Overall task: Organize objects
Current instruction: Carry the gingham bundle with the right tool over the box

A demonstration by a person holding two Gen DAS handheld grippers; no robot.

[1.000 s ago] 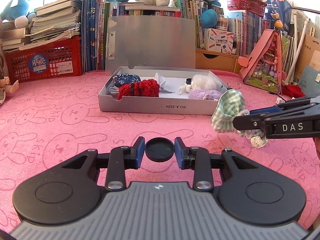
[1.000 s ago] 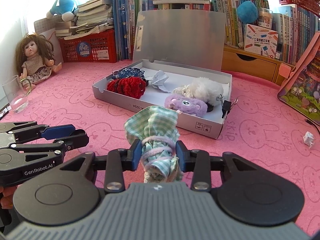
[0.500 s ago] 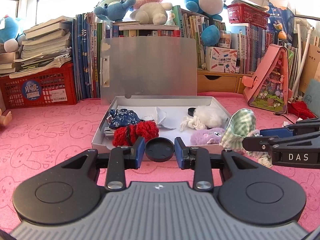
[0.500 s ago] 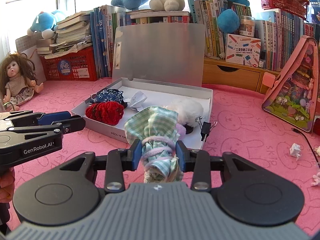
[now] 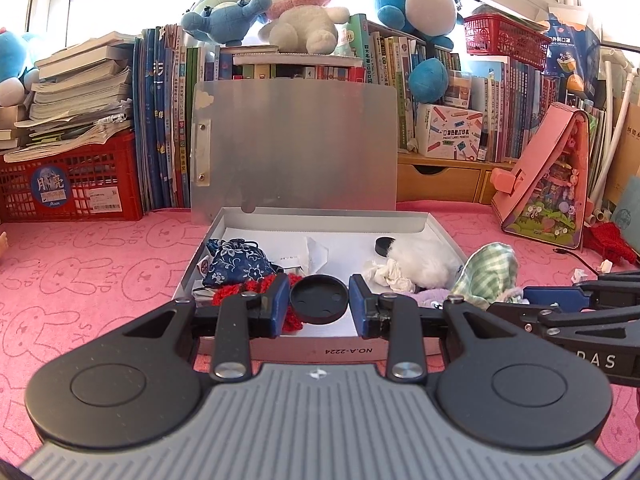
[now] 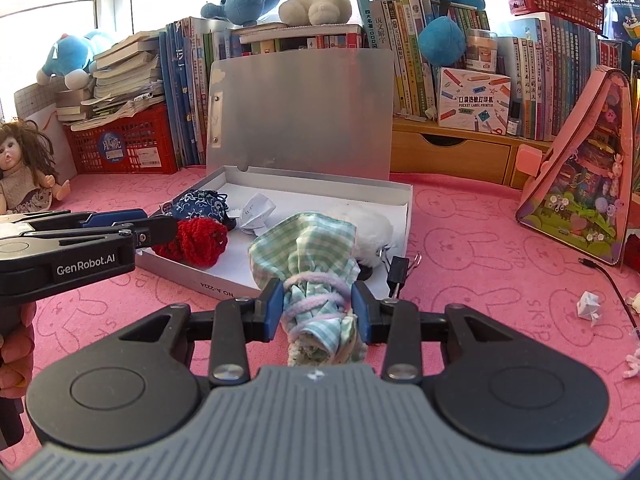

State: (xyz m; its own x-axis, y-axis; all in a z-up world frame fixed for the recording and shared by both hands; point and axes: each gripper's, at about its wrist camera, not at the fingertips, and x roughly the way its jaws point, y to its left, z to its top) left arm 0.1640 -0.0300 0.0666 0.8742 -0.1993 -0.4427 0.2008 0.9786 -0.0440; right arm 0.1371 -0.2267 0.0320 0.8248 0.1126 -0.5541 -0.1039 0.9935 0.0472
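The open grey cardboard box [image 5: 280,350] carries "NO.A-2224", printed upside down, on its front wall. The black left gripper [image 6: 156,229] reads "GenRobot.AI" on its side; the black right gripper [image 5: 516,300] shows "DAS". A white carton [image 6: 474,98] reads "POCKET LABEL PRINTER".

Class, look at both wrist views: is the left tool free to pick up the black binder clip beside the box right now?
Probably not. The left tool is already shut on a black round lid, and the binder clip lies on the box's far side, beyond the right tool's cloth bundle.
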